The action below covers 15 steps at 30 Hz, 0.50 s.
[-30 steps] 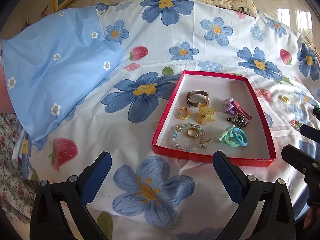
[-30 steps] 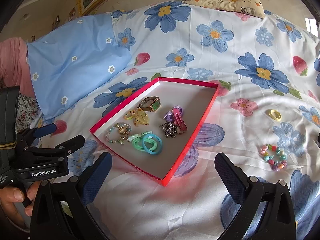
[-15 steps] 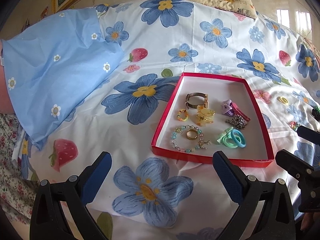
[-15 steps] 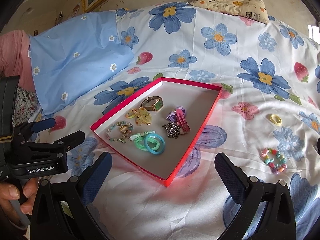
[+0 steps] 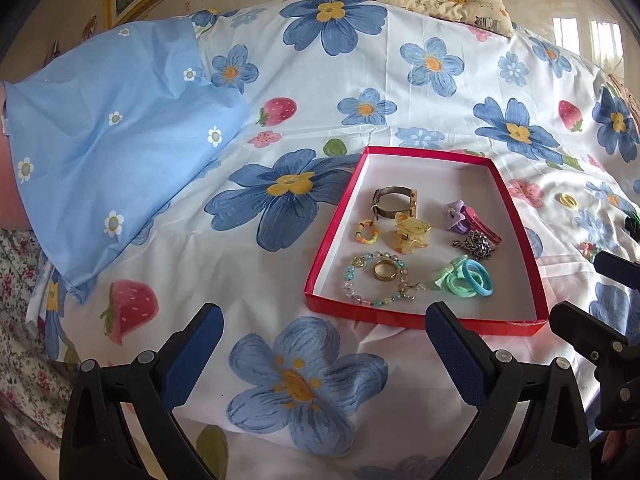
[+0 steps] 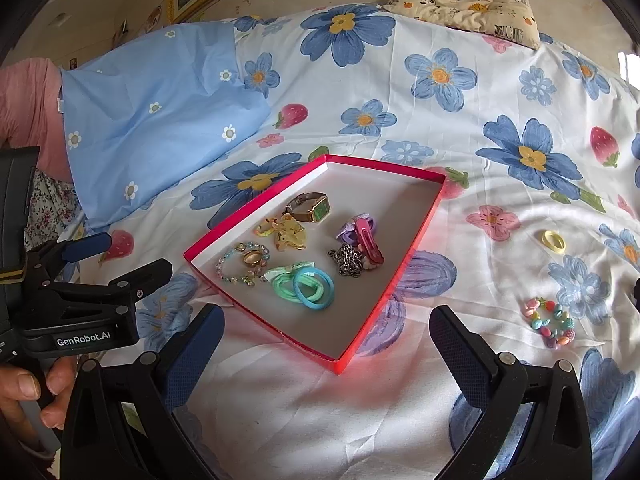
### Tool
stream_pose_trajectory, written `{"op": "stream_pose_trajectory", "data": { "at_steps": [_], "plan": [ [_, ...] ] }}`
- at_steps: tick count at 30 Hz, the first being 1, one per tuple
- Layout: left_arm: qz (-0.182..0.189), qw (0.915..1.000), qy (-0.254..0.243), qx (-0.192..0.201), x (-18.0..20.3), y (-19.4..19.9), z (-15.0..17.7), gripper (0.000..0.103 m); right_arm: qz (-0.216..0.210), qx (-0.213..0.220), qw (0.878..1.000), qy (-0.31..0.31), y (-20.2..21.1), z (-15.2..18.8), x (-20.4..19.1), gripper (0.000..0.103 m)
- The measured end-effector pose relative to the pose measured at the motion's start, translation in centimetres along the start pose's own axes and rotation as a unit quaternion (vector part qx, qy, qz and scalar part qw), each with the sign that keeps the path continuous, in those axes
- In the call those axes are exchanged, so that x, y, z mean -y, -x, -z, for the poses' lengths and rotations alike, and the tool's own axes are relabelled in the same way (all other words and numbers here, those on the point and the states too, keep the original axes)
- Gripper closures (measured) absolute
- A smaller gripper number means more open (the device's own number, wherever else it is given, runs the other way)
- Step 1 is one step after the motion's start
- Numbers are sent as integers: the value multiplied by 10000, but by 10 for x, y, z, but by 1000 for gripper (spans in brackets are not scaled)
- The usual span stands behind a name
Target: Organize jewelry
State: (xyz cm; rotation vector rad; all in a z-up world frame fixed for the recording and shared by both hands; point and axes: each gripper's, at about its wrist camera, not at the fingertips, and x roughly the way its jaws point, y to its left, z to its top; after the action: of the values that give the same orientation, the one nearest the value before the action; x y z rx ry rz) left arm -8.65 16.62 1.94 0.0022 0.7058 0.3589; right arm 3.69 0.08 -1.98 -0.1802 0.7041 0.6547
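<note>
- Red shallow box point(image 6: 416, 240) flat on floral bedsheet point(image 6: 460, 112), white inside, holding most of the jewelry
- Inside: gold watch point(image 6: 310, 208) at far side, yellow hair claw point(image 6: 290, 234) just beside it, small yellow-orange ring point(image 5: 367, 231) left of claw
- Beaded bracelet point(image 5: 376, 280) at near-left corner with gold ring point(image 5: 385, 270) lying inside its loop
- Green and blue hair ties point(image 6: 306, 284) overlapping, near edge; dark metal chain point(image 6: 349, 259) just behind, touching pink hair clip point(image 6: 368, 240) and purple scrunchie point(image 5: 456, 214)
- Outside box, on sheet to the right: yellow hair tie point(image 6: 553, 240) and pastel bead bracelet point(image 6: 550, 322), well apart from box
- Left gripper point(image 5: 320, 344) released, jaws wide, empty, hovering over sheet at box's near-left corner
- Right gripper point(image 6: 326, 340) released, jaws wide, empty, hovering in front of box's near corner
- Hand point(image 6: 24, 392) gripping left tool's handle at the right-wrist view's left edge
- Light blue pillowcase point(image 5: 108, 136) far left; panda-print cushion point(image 6: 464, 4) at far end of bed
</note>
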Motion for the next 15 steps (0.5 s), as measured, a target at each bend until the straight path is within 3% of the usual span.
{"op": "stream_pose_trajectory", "data": {
  "at_steps": [15],
  "plan": [
    [-8, 10000, -10, -24, 1, -3, 0, 1, -9, -2, 10000, 31, 1, -2, -2, 0]
  ]
}}
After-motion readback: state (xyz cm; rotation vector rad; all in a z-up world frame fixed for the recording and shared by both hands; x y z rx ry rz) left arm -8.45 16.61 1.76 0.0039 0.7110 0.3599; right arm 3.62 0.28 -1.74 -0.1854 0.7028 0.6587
